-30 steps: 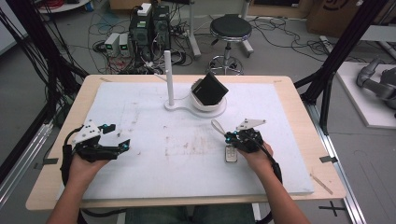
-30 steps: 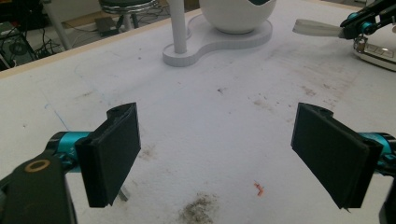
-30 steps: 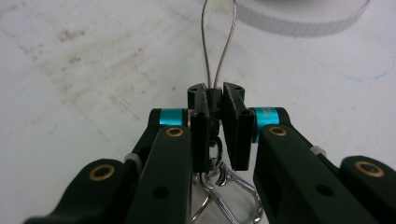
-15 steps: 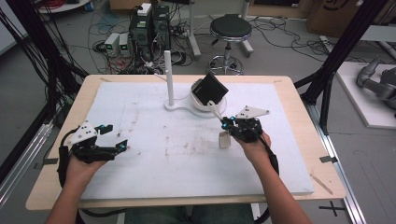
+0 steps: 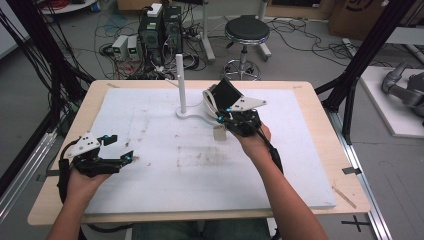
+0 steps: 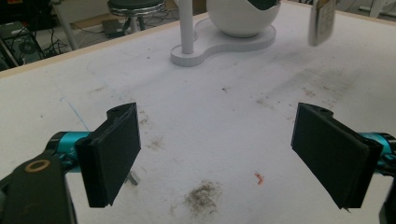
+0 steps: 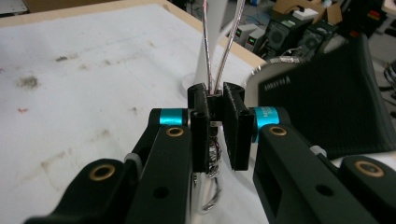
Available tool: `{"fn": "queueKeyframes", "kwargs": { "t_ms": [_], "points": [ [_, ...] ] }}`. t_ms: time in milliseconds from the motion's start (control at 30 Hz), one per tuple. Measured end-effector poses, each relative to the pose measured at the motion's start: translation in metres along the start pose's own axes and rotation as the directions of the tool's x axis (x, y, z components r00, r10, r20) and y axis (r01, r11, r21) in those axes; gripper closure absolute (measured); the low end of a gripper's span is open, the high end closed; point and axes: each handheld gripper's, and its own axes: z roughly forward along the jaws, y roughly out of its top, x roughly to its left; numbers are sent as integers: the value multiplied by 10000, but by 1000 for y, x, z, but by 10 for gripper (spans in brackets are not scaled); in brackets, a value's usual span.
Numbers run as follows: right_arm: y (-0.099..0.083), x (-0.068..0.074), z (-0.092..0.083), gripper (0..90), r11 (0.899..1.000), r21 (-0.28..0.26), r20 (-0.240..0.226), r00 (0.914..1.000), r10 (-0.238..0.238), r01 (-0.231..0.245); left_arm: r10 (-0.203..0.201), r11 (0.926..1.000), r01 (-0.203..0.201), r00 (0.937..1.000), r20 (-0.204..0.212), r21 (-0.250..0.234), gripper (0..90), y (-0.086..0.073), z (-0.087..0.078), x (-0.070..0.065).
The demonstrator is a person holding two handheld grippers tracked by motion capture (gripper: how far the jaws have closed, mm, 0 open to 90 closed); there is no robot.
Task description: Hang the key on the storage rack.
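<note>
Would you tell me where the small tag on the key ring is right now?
In the high view the tag hangs off the table below the right hand-held gripper, just right of the white stand.

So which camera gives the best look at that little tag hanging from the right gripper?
The left gripper view: the tag hangs unobstructed, though blurred. The high view shows it small below the right gripper. The right gripper view's jaws hide it.

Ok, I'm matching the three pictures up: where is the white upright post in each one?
High view: the white post stands upper centre, on the mat's far side.
Left gripper view: top centre, cut off by the top edge.
Right gripper view: top centre, between two silvery wires.
Shared landmark: the white bowl beside it.
</note>
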Motion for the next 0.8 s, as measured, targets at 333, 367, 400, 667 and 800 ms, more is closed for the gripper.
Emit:
{"fn": "queueKeyframes", "kwargs": {
  "t_ms": [333, 367, 400, 667, 800],
  "points": [
    [37, 4, 19, 826, 9981, -82, -37, 9982, -603, 603, -19, 10000, 19, 9999, -106, -11, 156, -2, -9, 0],
    [40, 4, 21, 826, 9975, -44, -21, 9975, -707, 707, -6, 10000, 6, 9999, -132, -11, 156, -3, -10, 1],
    [43, 4, 22, 826, 9975, -98, -4, 9976, -698, 697, -38, 10000, 37, 9999, -163, -32, 156, -3, -11, 1],
    [64, 5, 37, 828, 9953, 85, 61, 9953, -967, 967, -37, 10000, 36, 9997, -247, -44, 156, -6, -19, 0],
    [71, 7, 46, 829, 9914, 425, 84, 9923, -1239, 1234, -49, 10000, 48, 9997, -259, -48, 156, -6, -20, 0]
  ]
}}
